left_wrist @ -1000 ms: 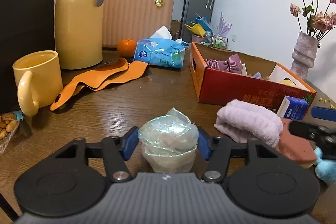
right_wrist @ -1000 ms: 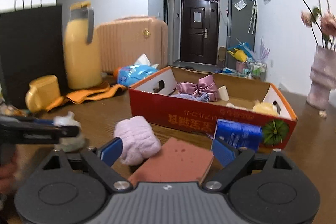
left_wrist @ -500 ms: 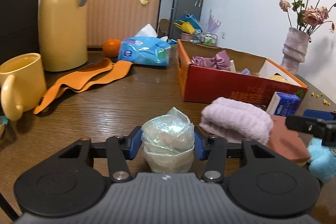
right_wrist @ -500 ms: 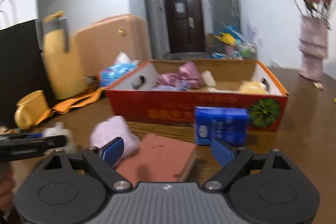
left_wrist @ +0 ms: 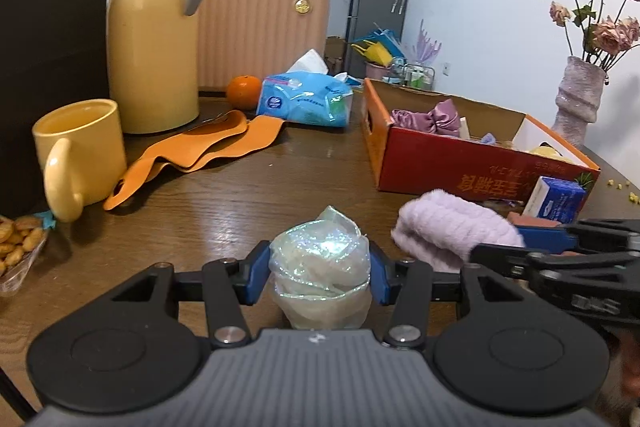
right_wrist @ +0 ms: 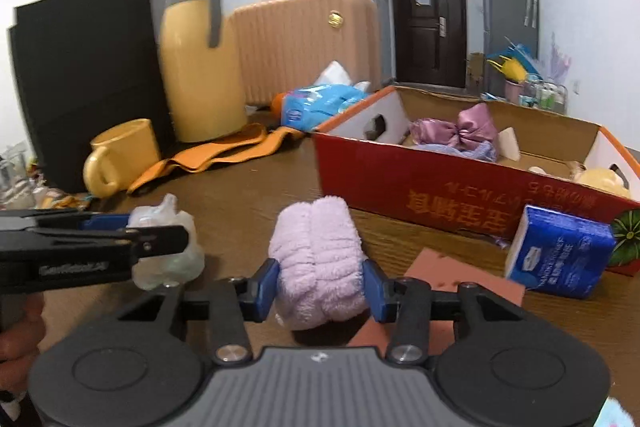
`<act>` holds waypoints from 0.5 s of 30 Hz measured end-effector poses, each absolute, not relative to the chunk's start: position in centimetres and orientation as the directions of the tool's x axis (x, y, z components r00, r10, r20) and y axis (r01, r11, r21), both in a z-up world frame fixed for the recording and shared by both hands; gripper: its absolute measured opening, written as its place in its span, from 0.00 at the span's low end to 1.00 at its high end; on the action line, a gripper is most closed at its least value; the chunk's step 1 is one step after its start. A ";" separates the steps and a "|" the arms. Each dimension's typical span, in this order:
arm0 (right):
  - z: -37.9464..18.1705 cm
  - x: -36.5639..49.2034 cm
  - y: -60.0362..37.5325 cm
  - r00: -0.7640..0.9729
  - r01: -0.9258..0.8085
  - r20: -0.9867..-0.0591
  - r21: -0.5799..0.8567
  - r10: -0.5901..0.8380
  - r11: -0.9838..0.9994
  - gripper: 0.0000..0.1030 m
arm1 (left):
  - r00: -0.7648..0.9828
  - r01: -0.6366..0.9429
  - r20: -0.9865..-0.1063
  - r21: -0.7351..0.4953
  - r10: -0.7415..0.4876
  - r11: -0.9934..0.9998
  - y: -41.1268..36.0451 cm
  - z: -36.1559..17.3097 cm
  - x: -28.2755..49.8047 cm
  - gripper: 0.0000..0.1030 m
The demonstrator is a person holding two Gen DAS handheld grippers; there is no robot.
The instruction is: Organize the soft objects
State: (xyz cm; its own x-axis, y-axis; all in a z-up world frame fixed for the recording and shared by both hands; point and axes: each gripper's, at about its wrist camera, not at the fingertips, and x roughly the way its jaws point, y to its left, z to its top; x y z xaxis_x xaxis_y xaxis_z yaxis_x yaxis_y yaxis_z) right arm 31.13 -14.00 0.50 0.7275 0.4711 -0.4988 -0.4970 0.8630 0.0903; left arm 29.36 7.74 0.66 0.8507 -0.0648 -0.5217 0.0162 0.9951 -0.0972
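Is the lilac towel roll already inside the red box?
No: in the right wrist view the lilac towel roll lies on the table in front of the red box, between the closing jaws of the right gripper.

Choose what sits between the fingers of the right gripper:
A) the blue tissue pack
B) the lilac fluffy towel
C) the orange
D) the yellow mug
B: in the right wrist view the lilac fluffy towel lies between the closing fingers of the right gripper.

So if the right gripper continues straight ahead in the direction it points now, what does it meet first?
The right gripper is closing its fingers around the pink fluffy roll, so that comes first. Beyond it, probably the red cardboard box, though depth is unclear.
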 end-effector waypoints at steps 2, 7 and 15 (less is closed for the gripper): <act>1.1 29.3 -14.4 0.737 -0.529 -0.459 0.065 0.496 0.846 0.39 | 0.846 0.014 -0.529 -0.104 -0.067 0.995 7.7 0.6 29.4 0.49; 2.1 25.7 -17.1 0.750 -0.534 -0.445 0.028 0.489 0.845 0.38 | 0.842 0.073 -0.527 -0.104 -0.117 0.992 6.0 0.7 29.6 0.49; 1.3 21.5 -21.7 0.742 -0.508 -0.477 0.058 0.471 0.860 0.47 | 0.823 0.192 -0.528 -0.085 -0.208 0.978 1.2 0.8 29.4 0.49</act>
State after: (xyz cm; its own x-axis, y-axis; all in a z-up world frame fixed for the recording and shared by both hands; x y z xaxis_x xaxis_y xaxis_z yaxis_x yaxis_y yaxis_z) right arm 21.49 -21.71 1.34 0.7421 0.4705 -0.4773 -0.5079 0.8595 0.0576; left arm 29.40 1.24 0.76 0.8234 -0.2076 -0.5281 0.1920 0.9777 -0.0849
